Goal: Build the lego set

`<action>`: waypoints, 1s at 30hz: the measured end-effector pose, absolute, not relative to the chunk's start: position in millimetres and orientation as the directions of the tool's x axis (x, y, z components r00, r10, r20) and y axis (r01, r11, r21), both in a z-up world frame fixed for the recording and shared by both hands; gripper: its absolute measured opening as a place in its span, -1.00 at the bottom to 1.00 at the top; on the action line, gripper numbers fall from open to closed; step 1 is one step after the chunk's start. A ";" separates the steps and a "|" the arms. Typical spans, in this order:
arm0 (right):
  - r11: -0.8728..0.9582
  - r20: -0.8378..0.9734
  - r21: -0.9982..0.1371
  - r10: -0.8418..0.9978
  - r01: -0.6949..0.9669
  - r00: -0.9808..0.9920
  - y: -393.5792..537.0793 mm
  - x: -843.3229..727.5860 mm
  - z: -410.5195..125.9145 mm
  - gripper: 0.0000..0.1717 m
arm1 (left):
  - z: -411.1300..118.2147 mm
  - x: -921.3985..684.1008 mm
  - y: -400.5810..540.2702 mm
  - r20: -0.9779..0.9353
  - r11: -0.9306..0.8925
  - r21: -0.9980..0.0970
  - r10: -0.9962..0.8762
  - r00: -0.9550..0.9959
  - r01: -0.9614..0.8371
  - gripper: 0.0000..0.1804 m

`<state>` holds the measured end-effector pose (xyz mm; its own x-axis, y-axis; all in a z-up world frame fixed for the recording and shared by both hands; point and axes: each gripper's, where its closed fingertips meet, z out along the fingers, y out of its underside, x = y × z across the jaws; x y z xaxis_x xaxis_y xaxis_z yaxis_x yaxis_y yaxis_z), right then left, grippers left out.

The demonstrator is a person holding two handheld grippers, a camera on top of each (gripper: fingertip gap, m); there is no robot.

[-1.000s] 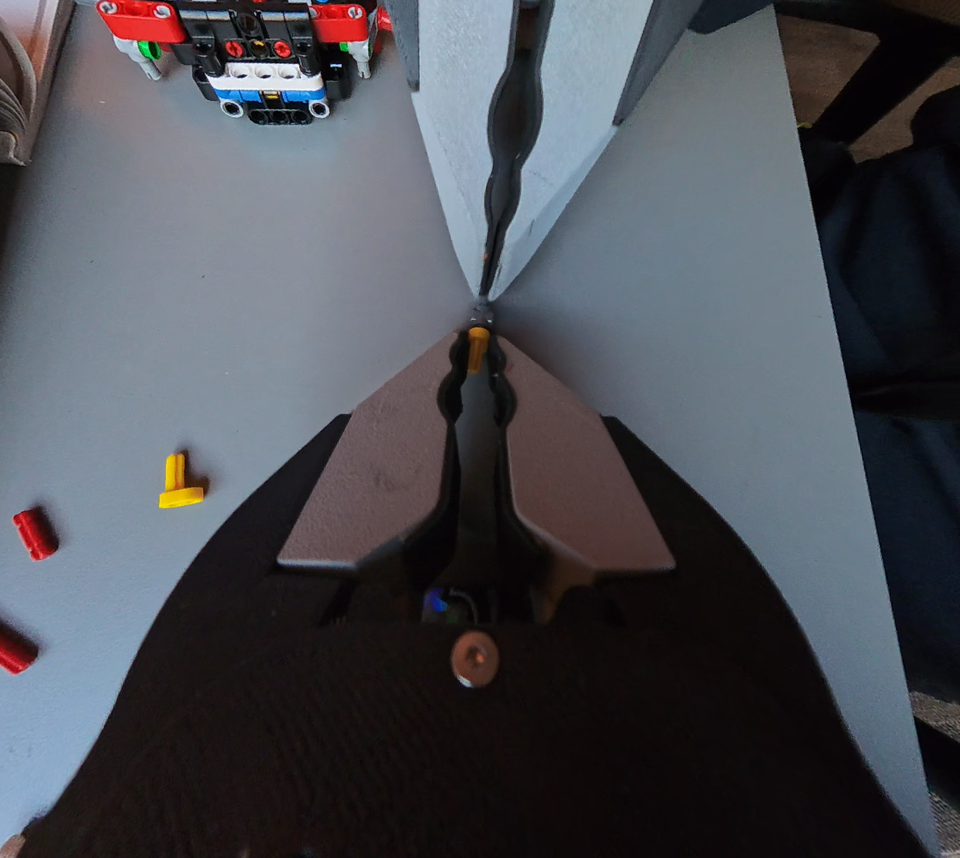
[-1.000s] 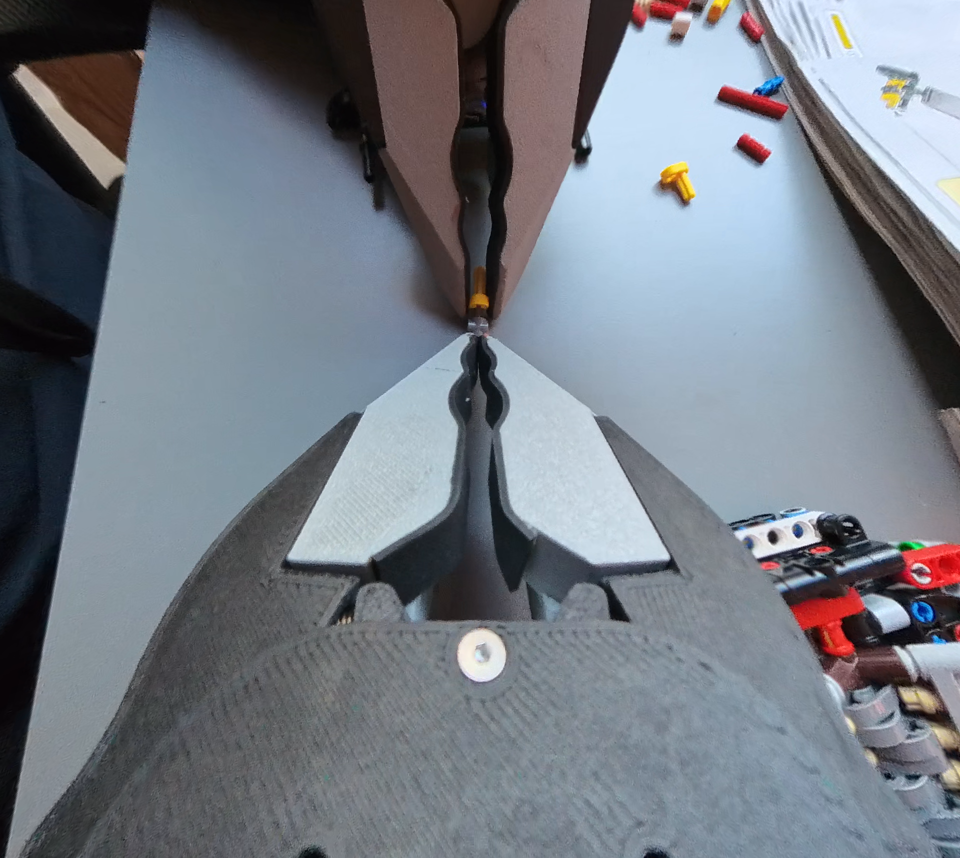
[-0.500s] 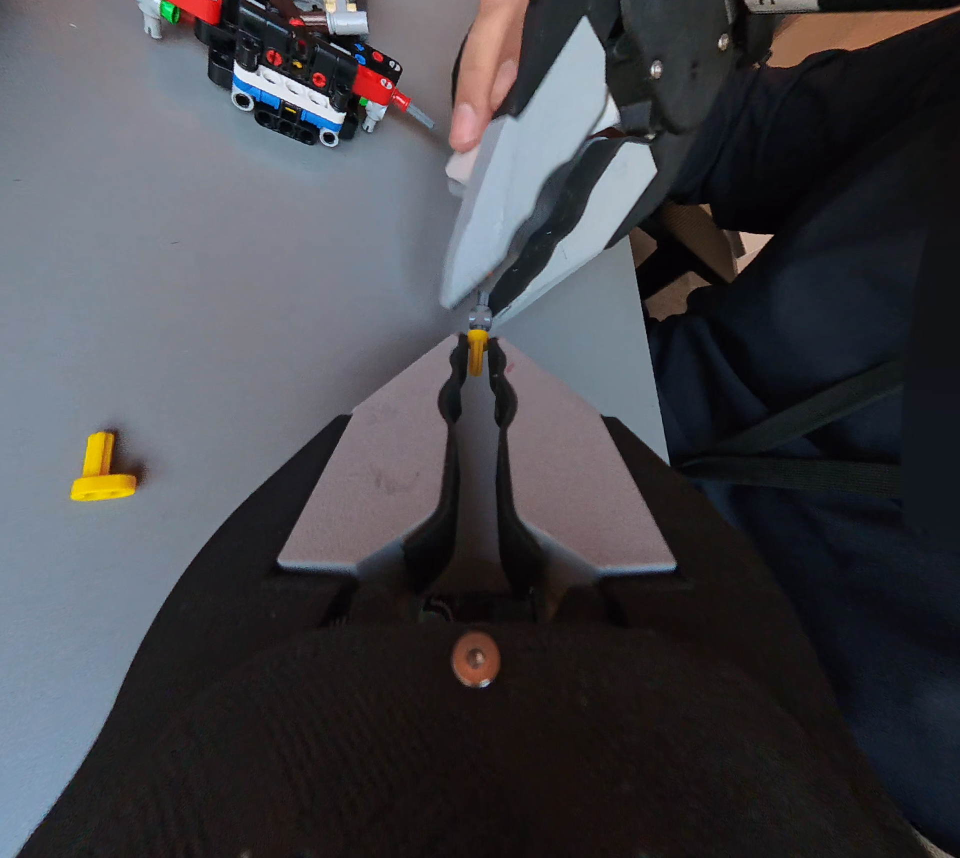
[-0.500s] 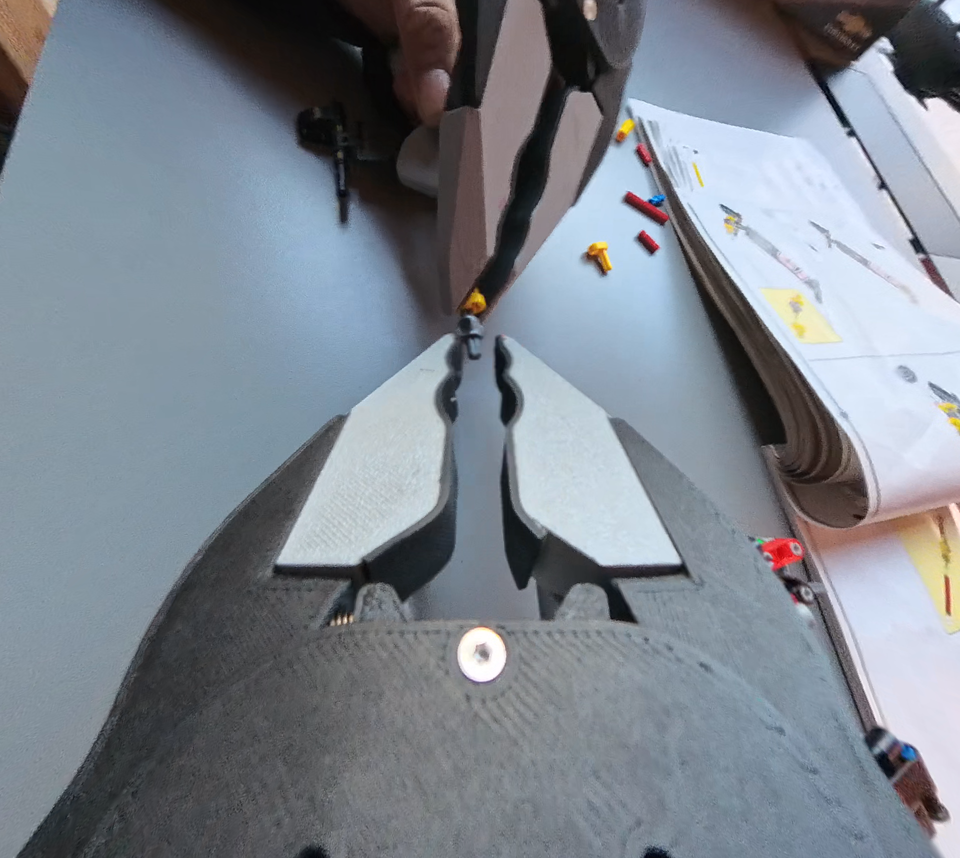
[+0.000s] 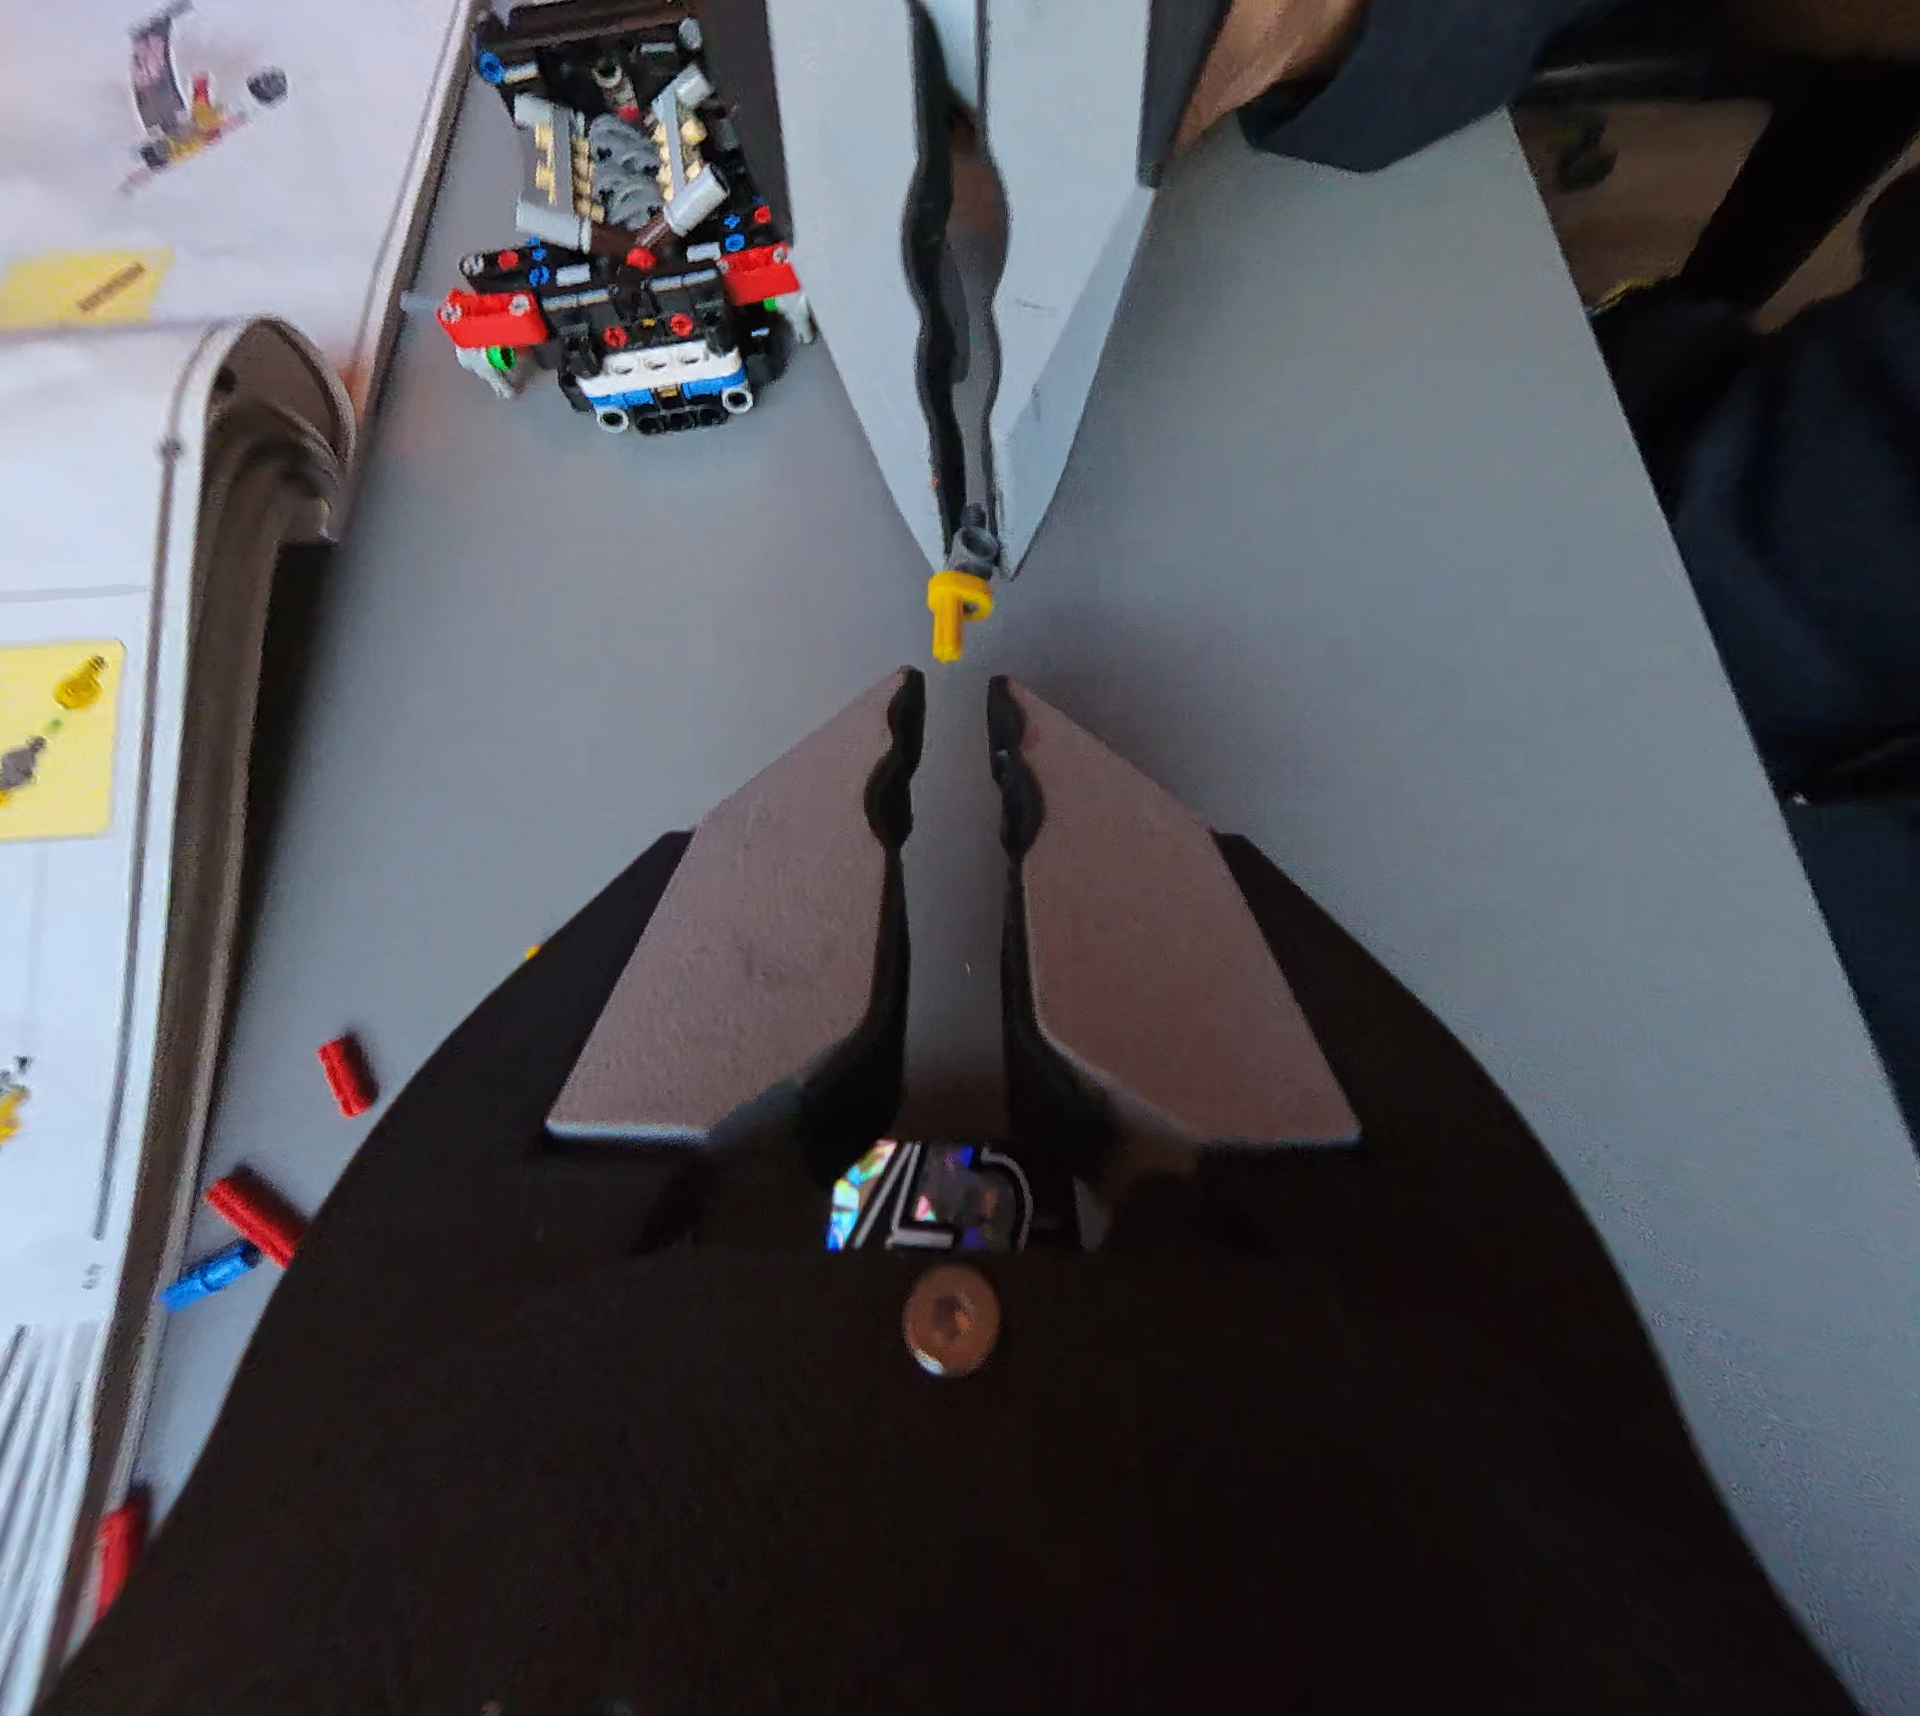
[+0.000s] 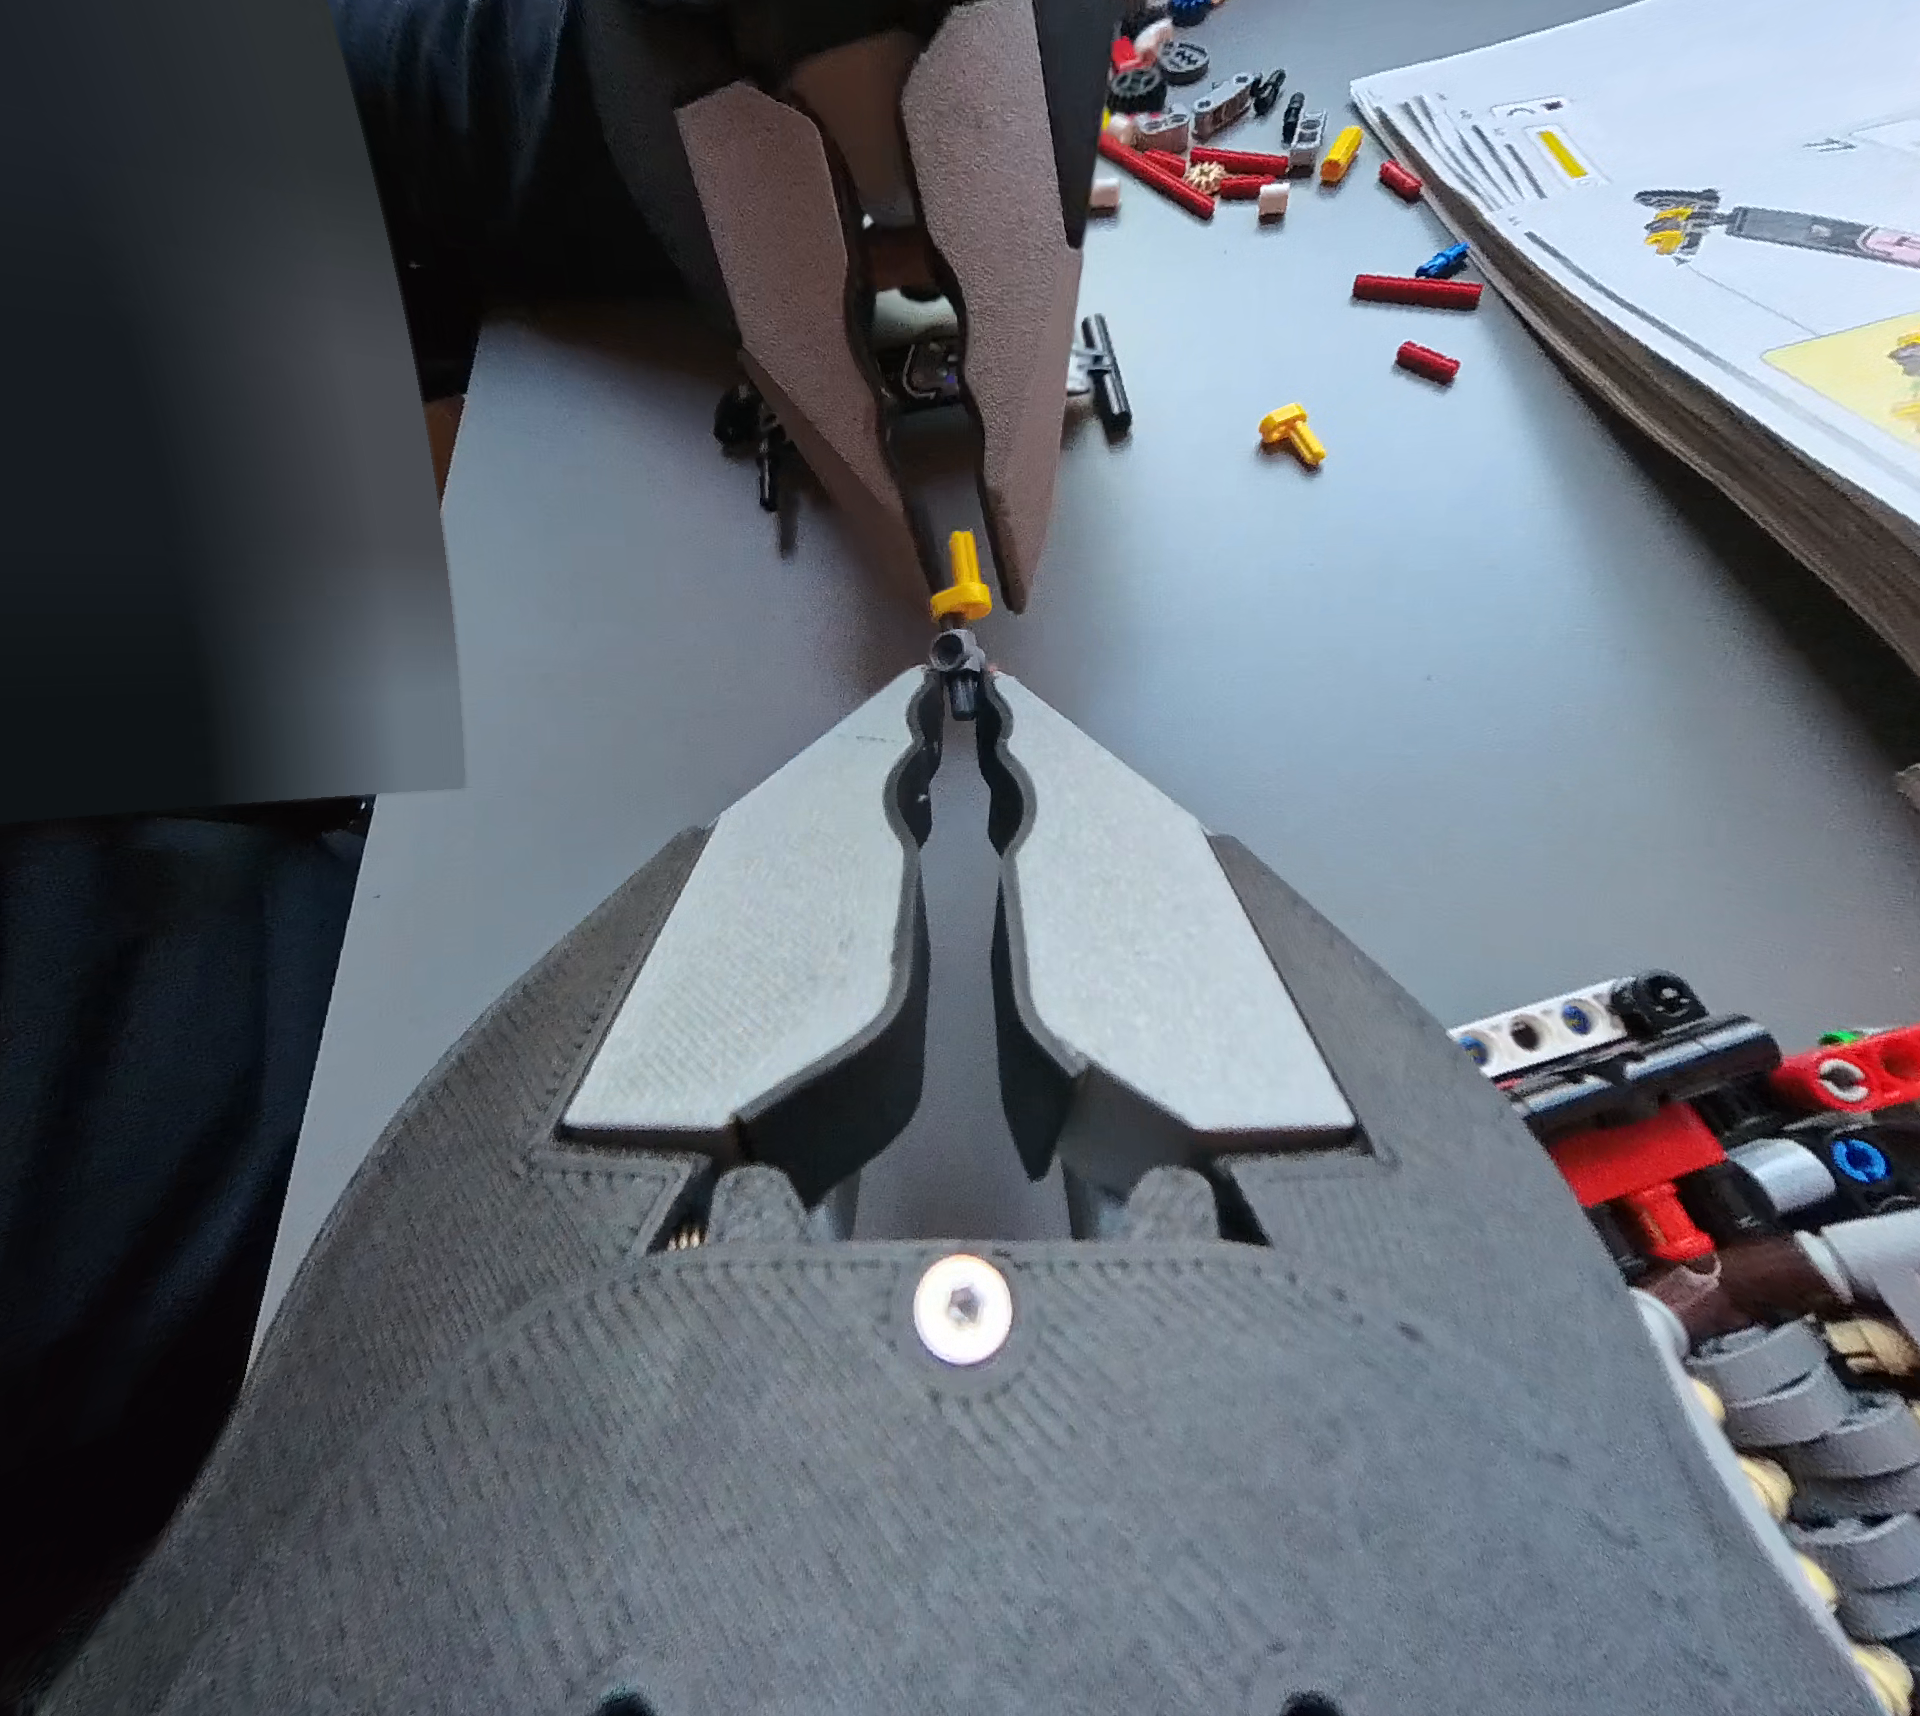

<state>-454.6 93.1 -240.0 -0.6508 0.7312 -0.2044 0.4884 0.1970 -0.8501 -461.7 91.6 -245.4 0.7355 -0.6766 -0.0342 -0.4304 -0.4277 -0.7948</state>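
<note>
Between the two sets of tongs, at the centre of both views, sits a small joined pair of plastic pieces. The right gripper (image 6: 960, 679) is clenched on the dark grey connector (image 6: 956, 654), its pale fingertips (image 6: 995, 698) pressing the stub. A yellow pin (image 5: 954, 612) plugs into that connector and sticks out toward the left gripper (image 5: 954, 687), whose brown fingers stand parted, gripping nothing, with the pin just ahead of their tips.

Further out, a half-built brick model (image 5: 634, 316) lies in the upper left of the left view, beside an open instruction booklet (image 5: 208, 139). Loose red, black and yellow bits (image 6: 1294, 432) scatter across the grey table (image 6: 1351, 731) in the upper right of the right view.

My judgement: the yellow pin hangs only by its push fit, so a knock from the open fingers or a tilt could pop it off onto the table.
</note>
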 end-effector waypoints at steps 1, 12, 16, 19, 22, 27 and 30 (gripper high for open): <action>0.211 -0.203 -0.842 0.729 0.496 -0.654 92.0 -453.7 -242.6 -0.95 | -244.7 -460.8 92.2 -0.064 -0.410 -0.794 -0.677 0.733 -0.448 -0.90; 0.198 -0.353 -0.746 0.694 0.637 -0.628 87.5 -448.2 -259.5 -0.95 | -258.7 -452.9 88.5 -0.079 -0.412 -0.761 -0.708 0.702 -0.501 -0.92; 0.216 -0.382 -0.706 0.686 0.675 -0.619 85.2 -445.3 -266.7 -0.96 | -264.9 -450.5 88.1 -0.065 -0.425 -0.749 -0.715 0.696 -0.508 -0.92; 0.201 -0.412 -0.693 0.677 0.692 -0.610 84.6 -444.1 -267.5 -0.96 | -265.8 -450.2 88.2 -0.064 -0.428 -0.746 -0.716 0.695 -0.510 -0.94; 0.191 -0.431 -0.690 0.666 0.698 -0.609 83.9 -443.2 -266.4 -0.96 | -263.6 -449.9 89.0 -0.062 -0.423 -0.756 -0.713 0.699 -0.499 -0.91; 0.178 -0.434 -0.699 0.665 0.693 -0.608 84.7 -443.8 -264.1 -0.96 | -262.2 -447.9 88.0 -0.051 -0.419 -0.764 -0.719 0.693 -0.491 -0.87; 0.177 -0.434 -0.702 0.662 0.690 -0.611 84.5 -443.7 -263.4 -0.96 | -261.2 -447.8 88.4 -0.052 -0.417 -0.768 -0.717 0.695 -0.487 -0.89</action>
